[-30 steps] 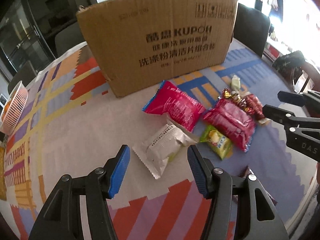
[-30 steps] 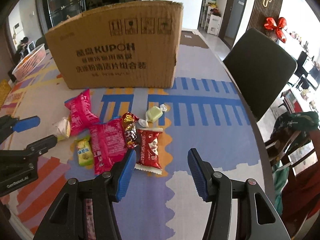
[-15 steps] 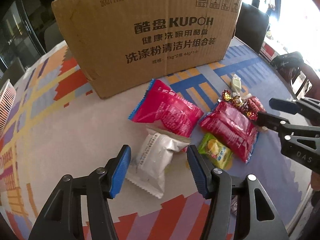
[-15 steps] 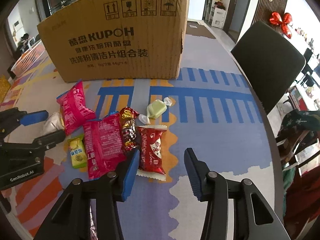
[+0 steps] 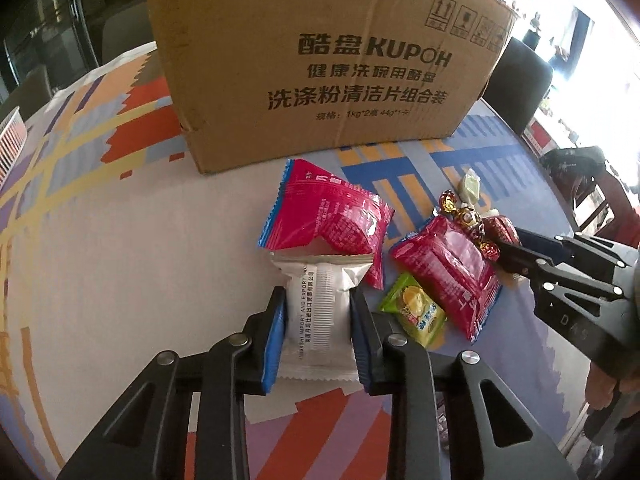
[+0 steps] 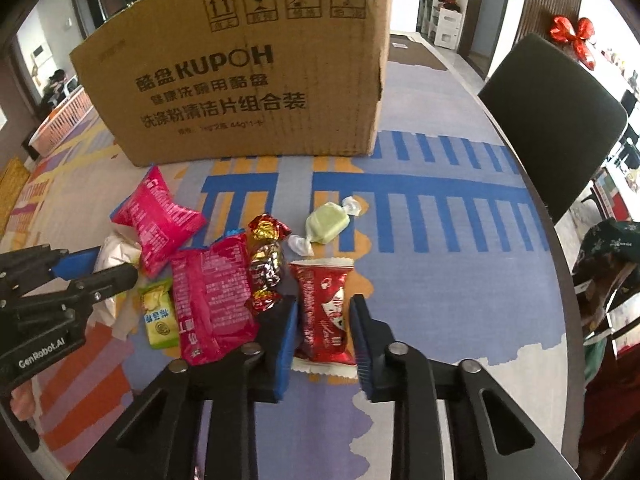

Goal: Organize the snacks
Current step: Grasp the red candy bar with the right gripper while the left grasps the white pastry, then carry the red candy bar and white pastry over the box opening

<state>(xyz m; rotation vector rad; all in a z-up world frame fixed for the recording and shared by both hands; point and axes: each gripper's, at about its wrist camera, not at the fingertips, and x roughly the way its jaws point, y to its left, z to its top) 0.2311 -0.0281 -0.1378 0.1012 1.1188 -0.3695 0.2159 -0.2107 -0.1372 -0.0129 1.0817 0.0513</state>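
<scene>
A white snack packet (image 5: 320, 336) lies on the patterned tablecloth. My left gripper (image 5: 317, 300) is closing on it, and the blue pads press its two sides. A red snack packet (image 6: 320, 280) lies lengthwise between the pads of my right gripper (image 6: 324, 302), which is shut on it. Between the two grippers lie a pink bag (image 5: 332, 216), a second pink bag (image 6: 208, 296), a green-yellow packet (image 6: 158, 312), a foil-wrapped candy (image 6: 264, 260) and a pale green candy (image 6: 326, 220). The left gripper (image 6: 108, 266) shows at the left edge of the right wrist view.
A large cardboard box (image 5: 320, 60) stands upright just behind the snacks. A dark chair (image 6: 552, 112) is at the table's rounded right edge. A pale basket (image 6: 60, 120) sits far left, beyond the box.
Both grippers came down over the snacks and their jaws narrowed. The left one now grips the white packet and the right one the red packet. Both packets lay free before.
</scene>
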